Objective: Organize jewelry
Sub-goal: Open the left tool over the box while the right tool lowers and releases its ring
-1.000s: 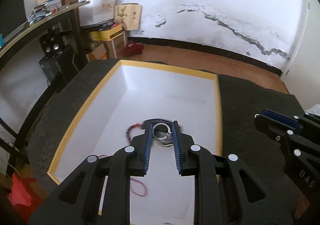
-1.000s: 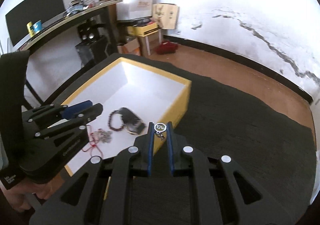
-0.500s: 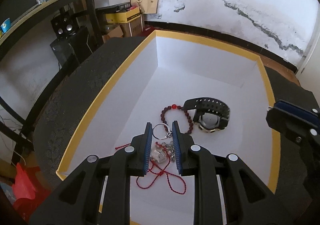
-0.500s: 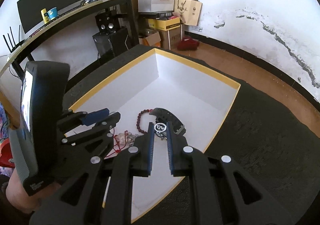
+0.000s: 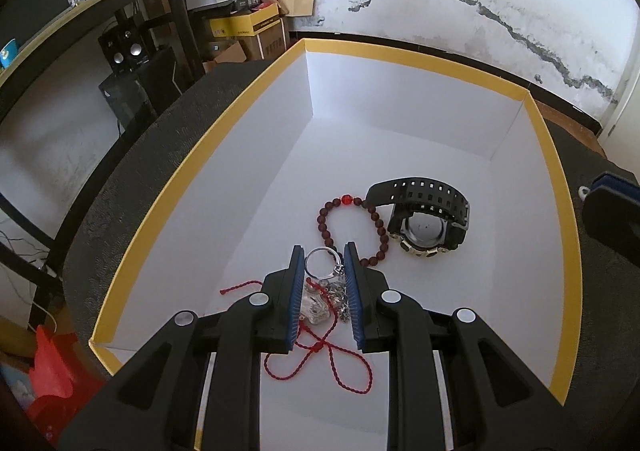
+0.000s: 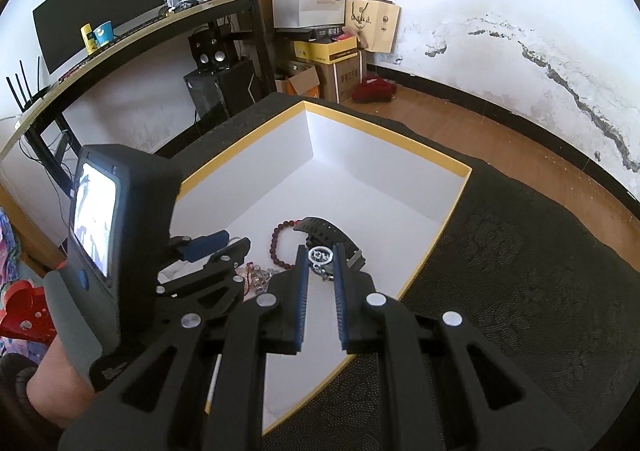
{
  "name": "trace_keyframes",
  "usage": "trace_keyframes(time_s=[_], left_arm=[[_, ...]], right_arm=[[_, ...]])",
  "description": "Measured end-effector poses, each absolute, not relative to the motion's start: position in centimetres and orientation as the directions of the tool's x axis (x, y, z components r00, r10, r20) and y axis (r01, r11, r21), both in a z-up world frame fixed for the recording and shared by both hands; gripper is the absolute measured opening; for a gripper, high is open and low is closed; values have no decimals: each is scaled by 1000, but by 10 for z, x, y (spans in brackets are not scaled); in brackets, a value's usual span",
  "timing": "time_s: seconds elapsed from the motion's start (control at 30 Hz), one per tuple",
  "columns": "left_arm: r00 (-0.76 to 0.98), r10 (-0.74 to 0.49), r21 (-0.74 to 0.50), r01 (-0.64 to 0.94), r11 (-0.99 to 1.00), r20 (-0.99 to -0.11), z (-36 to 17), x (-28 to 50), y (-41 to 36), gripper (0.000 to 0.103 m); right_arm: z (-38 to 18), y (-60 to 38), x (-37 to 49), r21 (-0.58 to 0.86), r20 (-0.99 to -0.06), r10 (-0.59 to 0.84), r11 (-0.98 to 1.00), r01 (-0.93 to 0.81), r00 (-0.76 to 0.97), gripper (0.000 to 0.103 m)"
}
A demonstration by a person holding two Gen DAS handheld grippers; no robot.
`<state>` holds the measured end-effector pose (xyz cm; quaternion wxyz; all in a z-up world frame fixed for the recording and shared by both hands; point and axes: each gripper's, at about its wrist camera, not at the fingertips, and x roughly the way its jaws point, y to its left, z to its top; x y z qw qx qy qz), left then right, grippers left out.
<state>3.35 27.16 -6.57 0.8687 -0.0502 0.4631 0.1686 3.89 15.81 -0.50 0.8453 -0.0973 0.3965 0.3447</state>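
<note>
A white box with a yellow rim [image 5: 192, 155] sits on a dark cloth; it also shows in the right wrist view [image 6: 440, 243]. Inside lie a black watch [image 5: 428, 219], a dark red bead bracelet [image 5: 328, 227], a red cord [image 5: 320, 363] and a silver chain piece [image 5: 320, 303]. My left gripper [image 5: 323, 259] is shut on a silver ring [image 5: 322, 269] above the box floor. My right gripper [image 6: 320, 255] is shut on a small white ring with a charm [image 6: 319, 255] over the box, above the watch [image 6: 332, 239].
The dark patterned cloth [image 6: 520, 271] covers the table around the box. A black desk [image 6: 140, 35] with speakers, cardboard boxes and paper bags [image 6: 372, 25] stands behind at the left. A wooden floor and a cracked white wall lie beyond.
Both grippers moved forward over the box with their rings held. The left gripper came lower toward the box floor. The right gripper moved from the box's edge to above the watch.
</note>
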Motion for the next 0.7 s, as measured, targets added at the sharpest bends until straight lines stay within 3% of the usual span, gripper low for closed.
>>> trace_keyframes(time_s=[0.47, 0.5, 0.53, 0.57, 0.7], left_arm=[[517, 244, 71, -331, 941, -821, -66, 34, 269, 24], [517, 245, 71, -333, 940, -820, -66, 33, 268, 36], [518, 246, 70, -335, 940, -819, -65, 33, 268, 57], [523, 248, 70, -337, 939, -816, -64, 32, 267, 64], [539, 262, 82, -334, 939, -801, -58, 30, 264, 72]], right_arm=[[-3, 153, 40, 111, -734, 506, 748, -654, 453, 13], [-3, 152, 40, 111, -734, 505, 749, -654, 454, 13], [-3, 153, 40, 109, -734, 504, 749, -654, 455, 13], [-3, 152, 40, 111, -735, 505, 748, -654, 453, 13], [-4, 153, 41, 109, -736, 502, 750, -652, 454, 13]])
